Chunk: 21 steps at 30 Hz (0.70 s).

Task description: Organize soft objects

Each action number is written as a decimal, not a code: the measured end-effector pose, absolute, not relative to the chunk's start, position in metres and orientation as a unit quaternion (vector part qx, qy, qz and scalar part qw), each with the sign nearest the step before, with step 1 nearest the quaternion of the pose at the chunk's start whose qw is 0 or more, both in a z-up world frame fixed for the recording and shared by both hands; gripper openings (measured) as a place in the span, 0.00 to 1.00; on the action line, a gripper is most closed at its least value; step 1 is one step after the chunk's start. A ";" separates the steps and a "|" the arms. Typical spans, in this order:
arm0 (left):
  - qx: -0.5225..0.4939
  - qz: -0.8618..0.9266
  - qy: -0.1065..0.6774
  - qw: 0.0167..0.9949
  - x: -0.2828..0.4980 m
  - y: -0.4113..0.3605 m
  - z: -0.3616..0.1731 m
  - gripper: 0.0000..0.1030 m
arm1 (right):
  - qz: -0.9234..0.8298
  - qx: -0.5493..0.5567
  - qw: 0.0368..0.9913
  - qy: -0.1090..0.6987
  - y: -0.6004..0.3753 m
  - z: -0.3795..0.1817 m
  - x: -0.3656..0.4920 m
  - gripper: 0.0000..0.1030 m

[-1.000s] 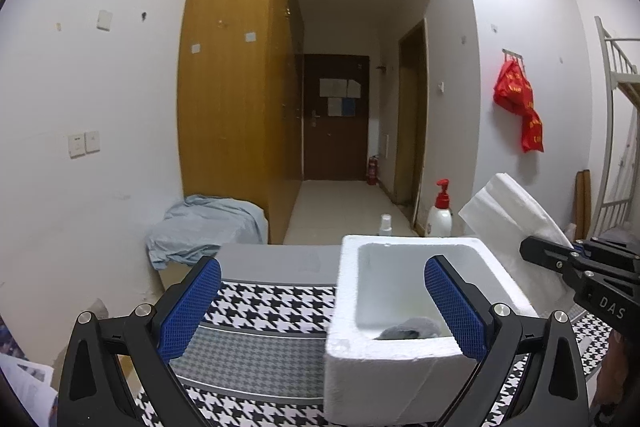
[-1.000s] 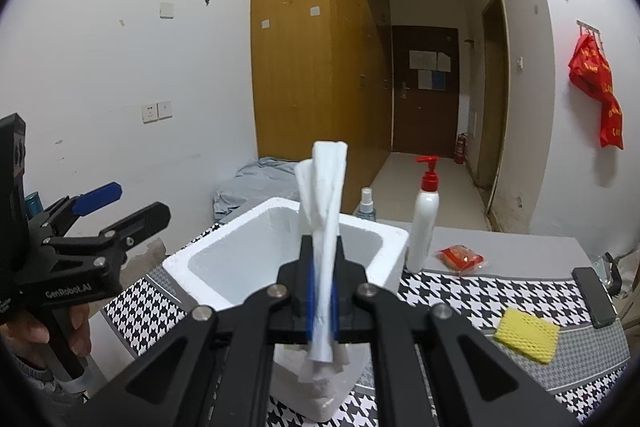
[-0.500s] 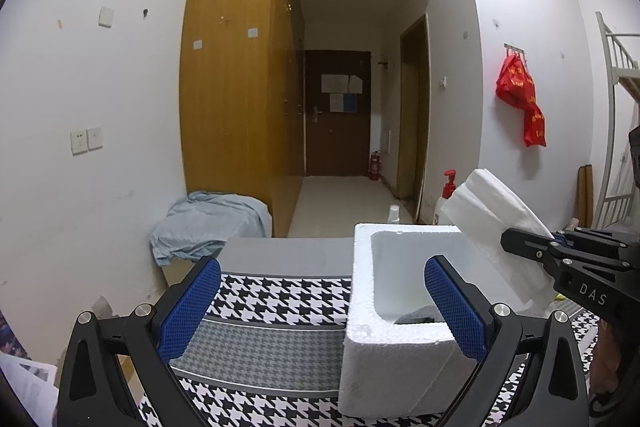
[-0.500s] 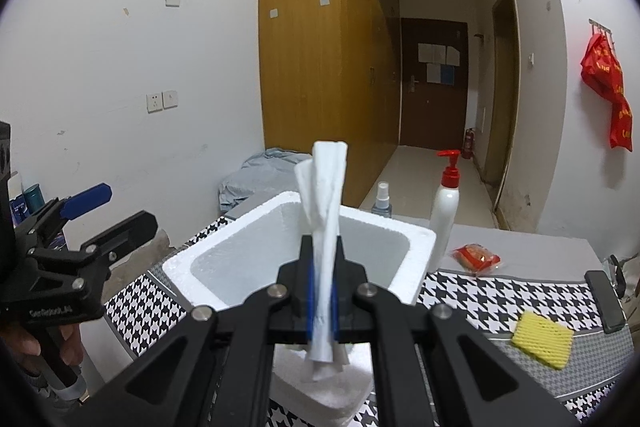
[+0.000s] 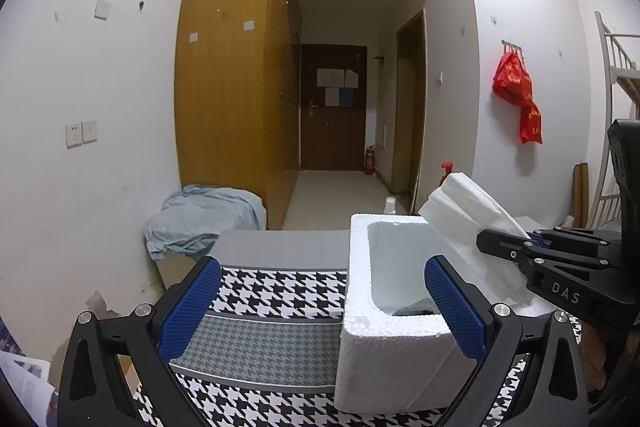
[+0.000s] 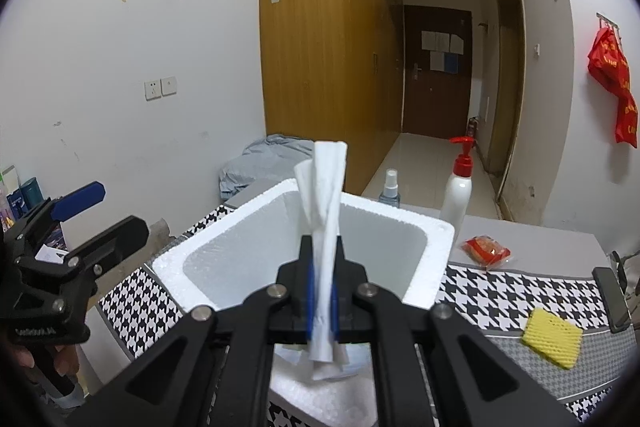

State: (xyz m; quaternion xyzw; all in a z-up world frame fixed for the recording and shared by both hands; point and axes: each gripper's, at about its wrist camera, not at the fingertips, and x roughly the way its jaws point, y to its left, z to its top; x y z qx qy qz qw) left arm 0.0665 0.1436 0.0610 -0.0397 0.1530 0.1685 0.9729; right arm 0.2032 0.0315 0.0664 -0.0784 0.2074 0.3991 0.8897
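Right now my right gripper (image 6: 323, 301) is clamped on a folded white foam sheet (image 6: 325, 203), which stands up between the jaws above the open foam box (image 6: 416, 291). My left gripper (image 5: 320, 307) hangs with its jaws wide apart, holding nothing, just before the box's near wall. Inside the box a grey soft item (image 5: 416, 308) already lies on the bottom, so I judge one piece stowed and this sheet about to follow. Farther out on the houndstooth mat (image 6: 520, 291), a yellow sponge (image 6: 553, 336) and a small red packet (image 6: 486, 249) are not yet put away.
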 end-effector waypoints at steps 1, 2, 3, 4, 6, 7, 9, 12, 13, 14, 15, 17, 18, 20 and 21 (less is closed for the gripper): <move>-0.041 0.168 0.154 0.973 0.066 0.144 0.060 0.99 | 0.401 -0.079 0.889 0.209 0.033 0.066 0.204 0.12; -0.041 0.169 0.155 0.973 0.066 0.145 0.060 0.99 | 0.401 -0.081 0.888 0.211 0.034 0.064 0.204 0.14; -0.041 0.170 0.156 0.972 0.066 0.145 0.059 0.99 | 0.401 -0.084 0.888 0.212 0.035 0.064 0.204 0.21; -0.042 0.171 0.156 0.972 0.066 0.145 0.060 0.99 | 0.402 -0.086 0.887 0.212 0.036 0.063 0.203 0.32; -0.044 0.171 0.155 0.972 0.065 0.146 0.060 0.99 | 0.403 -0.087 0.887 0.208 0.037 0.063 0.202 0.49; -0.043 0.172 0.154 0.972 0.065 0.146 0.060 0.99 | 0.403 -0.087 0.888 0.205 0.036 0.064 0.200 0.57; -0.044 0.171 0.154 0.972 0.065 0.145 0.059 0.99 | 0.405 -0.087 0.888 0.198 0.035 0.065 0.197 0.62; -0.043 0.170 0.155 0.972 0.065 0.144 0.060 0.99 | 0.407 -0.087 0.888 0.196 0.034 0.066 0.194 0.67; -0.043 0.170 0.155 0.972 0.065 0.144 0.060 0.99 | 0.407 -0.086 0.888 0.196 0.034 0.066 0.194 0.68; -0.044 0.170 0.154 0.972 0.064 0.143 0.061 0.99 | 0.406 -0.085 0.889 0.196 0.033 0.067 0.194 0.68; -0.044 0.170 0.153 0.972 0.063 0.143 0.061 0.99 | 0.406 -0.083 0.889 0.196 0.031 0.067 0.195 0.69; -0.045 0.170 0.152 0.973 0.062 0.143 0.061 0.99 | 0.406 -0.079 0.889 0.195 0.028 0.069 0.194 0.70; -0.045 0.170 0.153 0.973 0.061 0.142 0.061 0.99 | 0.408 -0.076 0.889 0.195 0.026 0.069 0.193 0.74; -0.043 0.170 0.154 0.972 0.062 0.140 0.062 0.99 | 0.409 -0.065 0.890 0.192 0.022 0.071 0.192 0.82; -0.043 0.170 0.154 0.972 0.061 0.139 0.062 0.99 | 0.409 -0.060 0.891 0.189 0.020 0.071 0.191 0.86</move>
